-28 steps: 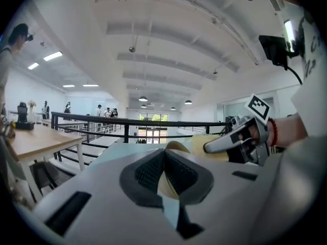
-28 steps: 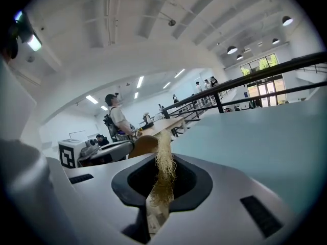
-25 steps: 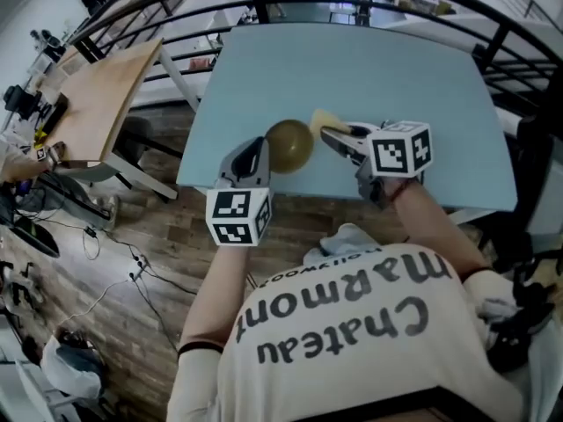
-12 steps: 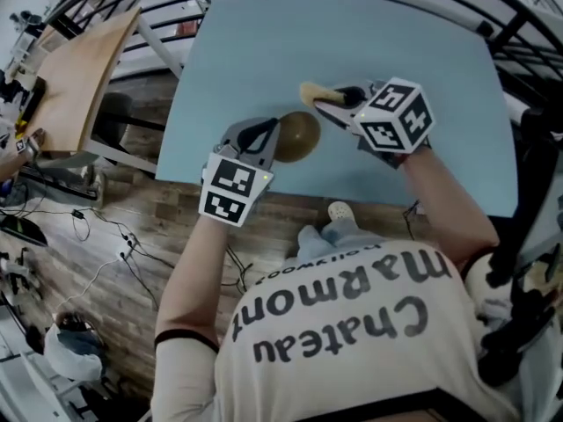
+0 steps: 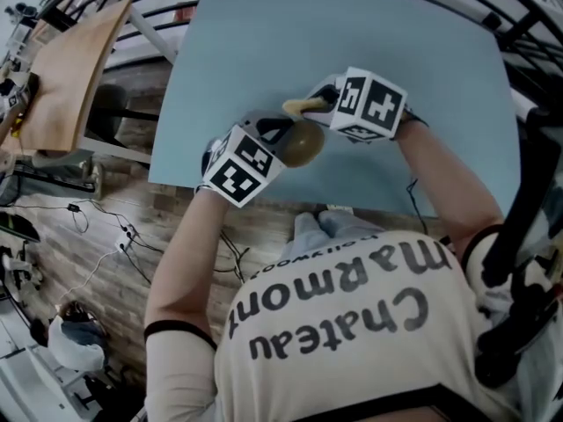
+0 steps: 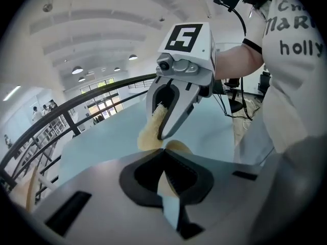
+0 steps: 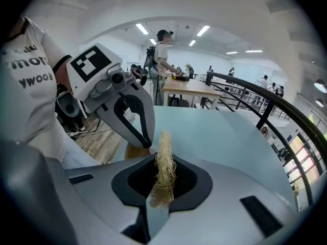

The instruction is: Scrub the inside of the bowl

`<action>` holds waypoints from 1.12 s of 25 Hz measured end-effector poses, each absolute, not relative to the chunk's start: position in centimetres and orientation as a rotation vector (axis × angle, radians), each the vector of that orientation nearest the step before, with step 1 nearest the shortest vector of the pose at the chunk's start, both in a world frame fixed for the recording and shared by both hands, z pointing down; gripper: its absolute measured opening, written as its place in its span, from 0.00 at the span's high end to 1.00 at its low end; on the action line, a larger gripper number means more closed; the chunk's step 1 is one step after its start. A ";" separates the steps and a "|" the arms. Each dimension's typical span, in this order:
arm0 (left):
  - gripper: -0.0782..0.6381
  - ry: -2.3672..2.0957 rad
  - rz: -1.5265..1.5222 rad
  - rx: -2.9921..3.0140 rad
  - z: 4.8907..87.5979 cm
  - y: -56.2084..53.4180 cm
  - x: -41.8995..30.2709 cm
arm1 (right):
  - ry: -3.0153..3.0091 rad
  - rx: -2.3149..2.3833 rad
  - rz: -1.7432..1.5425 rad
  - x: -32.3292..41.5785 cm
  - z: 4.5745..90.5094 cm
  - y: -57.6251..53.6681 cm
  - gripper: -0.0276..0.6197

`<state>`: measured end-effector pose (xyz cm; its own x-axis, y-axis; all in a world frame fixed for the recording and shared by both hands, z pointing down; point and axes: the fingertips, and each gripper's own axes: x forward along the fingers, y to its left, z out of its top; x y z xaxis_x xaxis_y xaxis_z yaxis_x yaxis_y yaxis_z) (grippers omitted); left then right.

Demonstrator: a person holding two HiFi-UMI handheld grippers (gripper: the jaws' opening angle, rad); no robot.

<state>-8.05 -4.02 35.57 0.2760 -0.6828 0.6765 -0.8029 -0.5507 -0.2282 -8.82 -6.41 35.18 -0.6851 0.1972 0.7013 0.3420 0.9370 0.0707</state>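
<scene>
The table (image 5: 422,51), pale blue, fills the upper part of the head view, and we work at its near edge, somewhat toward the near left corner. Over the last second both arms have drawn in toward each other and sunk, and the 2 marker cubes have rolled to new faces.

The left tool (image 5: 274,134) is pinched on the rim of the bowl (image 5: 303,145); its own view shows the tan wall caught between the closed jaws. The bowl sits close to the near edge, now turned more toward the right tool (image 5: 321,102) than it was a second ago. We cannot tell whether its base rests on the table or hangs just above it.

The right tool is pressed together on the scrubber (image 5: 297,105), a strip of pale fibres standing up from its jaws. A second ago the scrubber lay off to the bowl's right; now it sits at the bowl's far rim, with the 2 tools nose to nose.

We judge the scrubbing about to begin: bowl steadied, scrubber at the opening, but the views do not show contact inside.
</scene>
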 end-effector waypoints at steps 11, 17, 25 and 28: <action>0.88 -1.294 1.264 2.359 38.1 -5.8 -8.0 | -2.109 -0.477 -0.434 -7.8 39.0 -7.7 0.86; 0.88 -1.318 1.245 2.357 38.2 -6.7 -7.7 | -2.118 -0.459 -0.367 -7.2 39.6 -8.7 0.86; 0.88 -1.391 1.181 2.351 37.4 -7.2 -8.3 | -2.054 -0.407 -0.366 -5.8 41.3 -9.7 0.86; 0.88 -1.414 1.157 2.343 37.0 -7.3 -8.3 | -2.062 -0.393 -0.333 -5.4 41.5 -9.6 0.86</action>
<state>-8.28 -7.30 37.03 0.2493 -0.6791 0.6904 -0.8109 -0.5361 -0.2345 -5.44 -9.64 41.52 -0.4743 0.1402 0.8691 0.4070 0.9103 0.0752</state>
